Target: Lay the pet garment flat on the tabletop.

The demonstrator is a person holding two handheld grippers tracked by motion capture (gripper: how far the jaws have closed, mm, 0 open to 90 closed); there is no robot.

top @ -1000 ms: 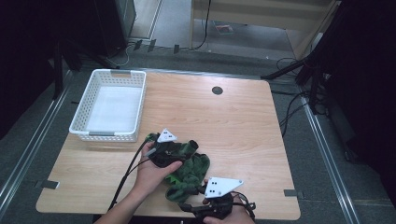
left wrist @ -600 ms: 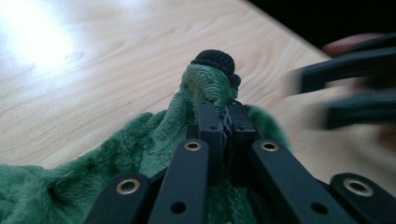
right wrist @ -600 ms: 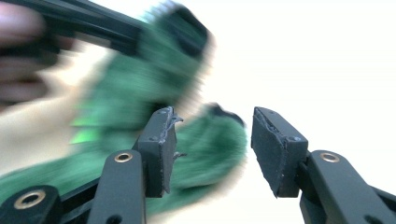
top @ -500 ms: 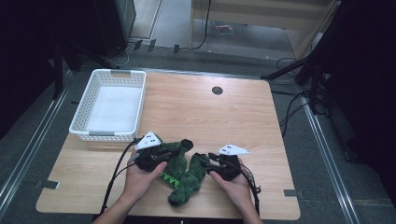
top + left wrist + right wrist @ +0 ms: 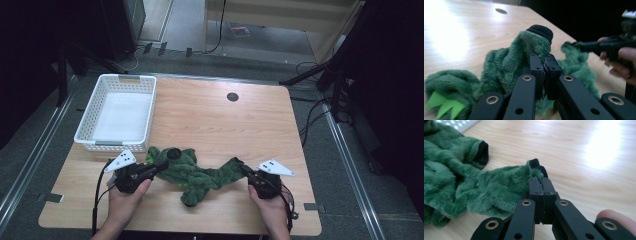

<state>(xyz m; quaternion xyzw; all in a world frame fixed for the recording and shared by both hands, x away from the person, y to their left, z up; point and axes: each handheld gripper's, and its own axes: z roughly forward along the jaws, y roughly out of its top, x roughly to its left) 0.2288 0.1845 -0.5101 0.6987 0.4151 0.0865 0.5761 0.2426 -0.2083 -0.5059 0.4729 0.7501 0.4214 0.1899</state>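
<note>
From above, my left gripper (image 5: 159, 166) and right gripper (image 5: 239, 165) stretch the green plush garment (image 5: 200, 175) along the table's (image 5: 210, 120) near edge. The gripper views confirm both clamp its fleece; the right's jaws have just closed. The left gripper view shows lime felt spikes (image 5: 442, 103).

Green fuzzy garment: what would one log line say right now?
left gripper: shut on green garment | right gripper: shut on green garment | garment: stretched between them, on table

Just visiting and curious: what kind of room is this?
Probably a lab or recording workspace: a lone wooden table between metal floor rails, loose cables on grey carpet, dark equipment stands around it.
</note>
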